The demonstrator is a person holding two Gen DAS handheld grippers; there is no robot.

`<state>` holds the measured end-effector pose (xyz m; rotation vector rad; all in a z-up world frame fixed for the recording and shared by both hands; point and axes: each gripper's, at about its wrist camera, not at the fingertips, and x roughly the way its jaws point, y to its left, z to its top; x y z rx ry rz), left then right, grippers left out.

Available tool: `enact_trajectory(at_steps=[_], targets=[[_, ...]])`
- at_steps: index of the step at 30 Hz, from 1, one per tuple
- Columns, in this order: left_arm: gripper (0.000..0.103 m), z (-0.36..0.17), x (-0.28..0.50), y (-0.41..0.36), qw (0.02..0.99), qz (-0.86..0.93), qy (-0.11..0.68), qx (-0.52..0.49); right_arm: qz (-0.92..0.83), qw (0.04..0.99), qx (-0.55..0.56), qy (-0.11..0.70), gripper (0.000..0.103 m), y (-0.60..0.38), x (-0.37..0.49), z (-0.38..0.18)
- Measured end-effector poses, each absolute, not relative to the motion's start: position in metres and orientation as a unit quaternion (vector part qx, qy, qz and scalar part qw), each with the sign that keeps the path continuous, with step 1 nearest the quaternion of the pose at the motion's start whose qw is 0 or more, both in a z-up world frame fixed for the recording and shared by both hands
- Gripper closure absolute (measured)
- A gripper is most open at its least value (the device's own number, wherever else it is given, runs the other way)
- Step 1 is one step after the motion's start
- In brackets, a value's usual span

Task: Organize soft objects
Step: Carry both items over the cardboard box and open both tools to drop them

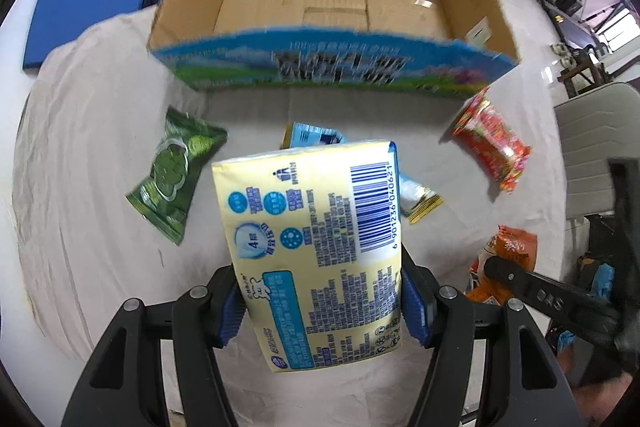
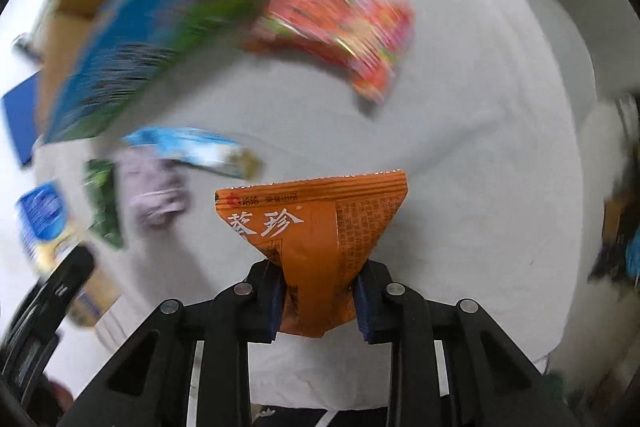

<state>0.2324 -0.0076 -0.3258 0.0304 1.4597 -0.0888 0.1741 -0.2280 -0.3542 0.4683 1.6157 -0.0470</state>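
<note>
White cloth, tissue pack in left tool

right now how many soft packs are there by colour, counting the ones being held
yellow pack, held in left gripper: 1
orange pack, held in right gripper: 1
green pack on cloth: 1
red pack on cloth: 1
blue pack on cloth: 1
total: 5

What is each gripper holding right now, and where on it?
Left gripper pinches the yellow tissue pack across its lower sides. Right gripper squeezes the orange snack bag at its narrowed lower end.
</note>
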Motion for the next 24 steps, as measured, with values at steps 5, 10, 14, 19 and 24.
enact_trajectory(at_steps=[5, 10, 14, 19, 24], targets=[[0.041, -0.284, 0.251, -0.01, 0.765, -0.063, 0.641, 0.016, 0.04, 0.713, 0.168, 0.68, 0.073, -0.204, 0.208, -0.277], [0.041, -0.242, 0.293, -0.019, 0.788, -0.084, 0.609, 0.039, 0.064, 0.746, 0.143, 0.647, 0.073, -0.185, 0.253, -0.221], [0.041, -0.223, 0.339, -0.017, 0.797, -0.092, 0.595, 0.039, 0.061, 0.763, 0.126, 0.631, 0.073, -0.178, 0.294, -0.2], [0.041, -0.227, 0.396, -0.011, 0.796, -0.094, 0.597, 0.035, 0.049, 0.764, 0.117, 0.632, 0.073, -0.167, 0.351, -0.21], [0.041, -0.264, 0.462, -0.004, 0.765, -0.111, 0.635, 0.012, 0.033, 0.753, 0.117, 0.647, 0.073, -0.163, 0.416, -0.243]])
